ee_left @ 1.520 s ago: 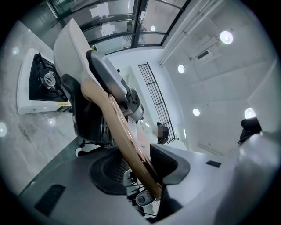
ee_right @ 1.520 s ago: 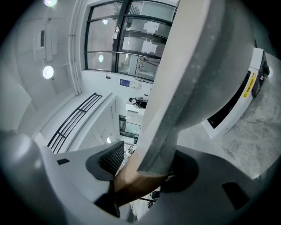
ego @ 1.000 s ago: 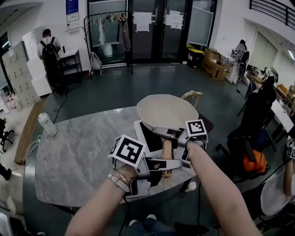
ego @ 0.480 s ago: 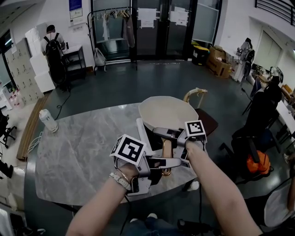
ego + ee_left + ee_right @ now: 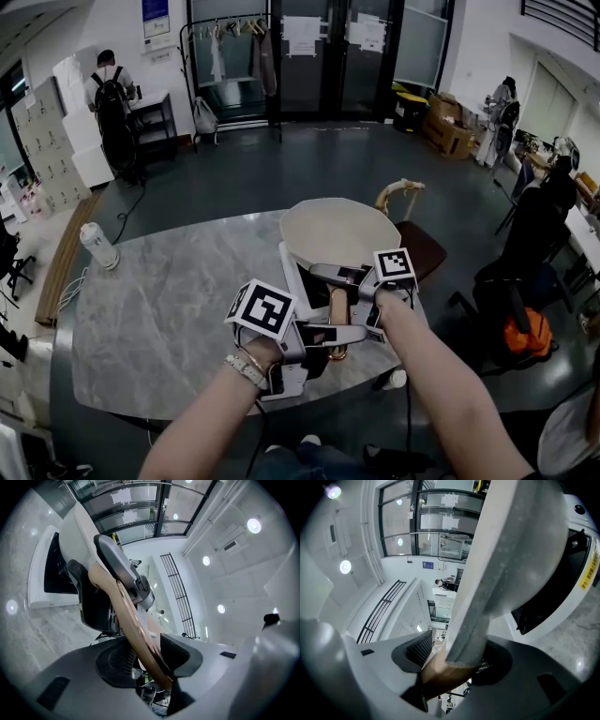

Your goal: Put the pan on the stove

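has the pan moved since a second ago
Yes, a little downward: the pan now rises less above the far edge of the table, and less of the black top of the stove shows under it.

My worktop (image 5: 159, 309) carries a white bottle (image 5: 98, 247) near its left edge; a chair (image 5: 424, 251) stands beyond its far right side.

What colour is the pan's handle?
Light wood-brown. The handle shows best in the left gripper view.
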`<state>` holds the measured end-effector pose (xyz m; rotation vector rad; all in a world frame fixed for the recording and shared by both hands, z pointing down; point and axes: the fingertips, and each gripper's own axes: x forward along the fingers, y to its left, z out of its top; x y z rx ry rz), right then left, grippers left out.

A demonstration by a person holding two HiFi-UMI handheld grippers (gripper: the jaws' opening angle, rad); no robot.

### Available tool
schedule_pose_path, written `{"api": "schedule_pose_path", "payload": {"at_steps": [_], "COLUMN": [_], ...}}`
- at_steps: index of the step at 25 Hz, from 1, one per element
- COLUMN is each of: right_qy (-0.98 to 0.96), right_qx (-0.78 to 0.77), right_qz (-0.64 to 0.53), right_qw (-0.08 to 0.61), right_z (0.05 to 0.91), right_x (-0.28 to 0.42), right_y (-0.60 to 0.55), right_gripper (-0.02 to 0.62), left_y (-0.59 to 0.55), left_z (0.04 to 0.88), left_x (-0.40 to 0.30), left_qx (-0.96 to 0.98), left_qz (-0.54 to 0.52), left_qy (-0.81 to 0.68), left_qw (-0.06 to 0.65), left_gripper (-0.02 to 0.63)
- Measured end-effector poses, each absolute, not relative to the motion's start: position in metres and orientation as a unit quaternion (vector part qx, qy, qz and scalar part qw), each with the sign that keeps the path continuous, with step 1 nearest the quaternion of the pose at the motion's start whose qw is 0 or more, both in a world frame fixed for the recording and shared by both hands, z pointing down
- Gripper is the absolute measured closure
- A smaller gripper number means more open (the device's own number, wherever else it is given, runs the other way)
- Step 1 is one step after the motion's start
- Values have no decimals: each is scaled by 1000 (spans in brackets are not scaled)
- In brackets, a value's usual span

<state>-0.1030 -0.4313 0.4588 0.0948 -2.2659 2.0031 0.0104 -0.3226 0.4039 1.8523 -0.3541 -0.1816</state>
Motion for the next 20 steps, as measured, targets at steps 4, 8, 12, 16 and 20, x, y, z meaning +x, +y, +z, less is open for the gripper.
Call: {"api": "schedule_pose_path", "payload": {"at_steps": [4, 8, 12, 16, 20], "right_qy": [-754, -754, -757, -763, -758], "right_qx": [36, 38, 44, 54, 65], "right_qz": [652, 653, 650, 642, 647], "right_qw": [71, 59, 52, 53, 57], "right_z": [462, 461, 462, 464, 469], "right_x": [-102, -103, -102, -101, -97], "right_y": [-432, -430, -433, -433, -433], "right_gripper": [341, 344, 344, 344, 356], "left_y": [-323, -320, -322, -322, -320], "left_z": [409, 410, 414, 420, 427], "left_x": [13, 11, 10, 9, 10], "left_qx": [789, 787, 782, 771, 765], "left_qz": [-73, -65, -66, -71, -62], "left_qy": [-153, -155, -161, -168, -174], "left_qw": [591, 594, 599, 610, 616], "left_gripper": [439, 439, 443, 456, 465]}}
